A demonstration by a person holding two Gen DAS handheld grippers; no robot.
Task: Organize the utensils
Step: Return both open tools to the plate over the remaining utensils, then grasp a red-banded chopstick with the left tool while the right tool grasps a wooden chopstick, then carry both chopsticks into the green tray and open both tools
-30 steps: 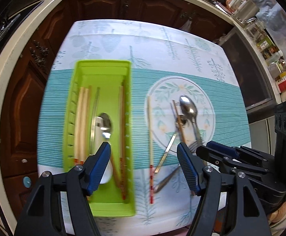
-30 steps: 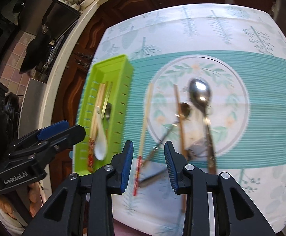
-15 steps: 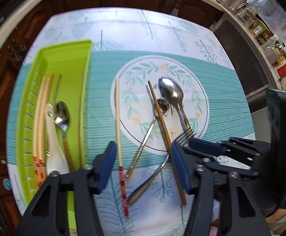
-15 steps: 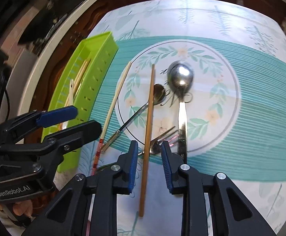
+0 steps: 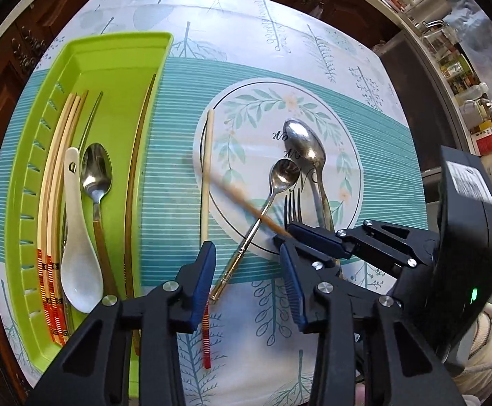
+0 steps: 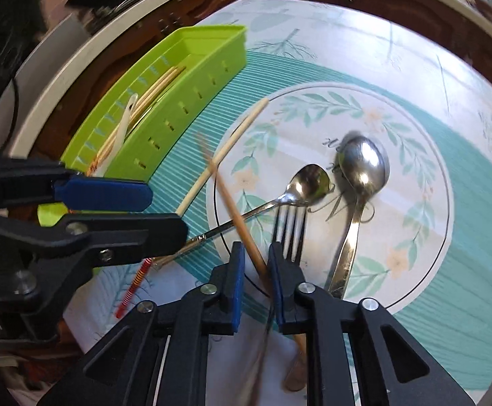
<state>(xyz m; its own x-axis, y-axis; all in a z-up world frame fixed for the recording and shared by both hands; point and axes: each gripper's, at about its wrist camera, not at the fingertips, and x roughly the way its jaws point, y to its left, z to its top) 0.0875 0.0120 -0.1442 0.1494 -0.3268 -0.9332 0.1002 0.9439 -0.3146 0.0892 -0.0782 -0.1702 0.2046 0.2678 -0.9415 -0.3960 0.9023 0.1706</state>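
A kitchen surface under a leaf-print tablecloth (image 5: 280, 34) holds a green utensil tray (image 5: 110, 54), partly filled. The right gripper (image 6: 256, 270) jaws are closing around a brown chopstick (image 6: 246, 233); the left gripper (image 5: 246, 270) jaws, closing, straddle the teaspoon (image 5: 263, 209) handle without pressing it. Large spoon (image 5: 305, 145), fork (image 5: 293, 208) and pale chopstick (image 5: 206, 176) remain outside.

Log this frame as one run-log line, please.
right hand-held gripper: closing around brown chopstick | left hand-held gripper: closing beside red-tipped chopstick, not gripping | green tray: partly filled
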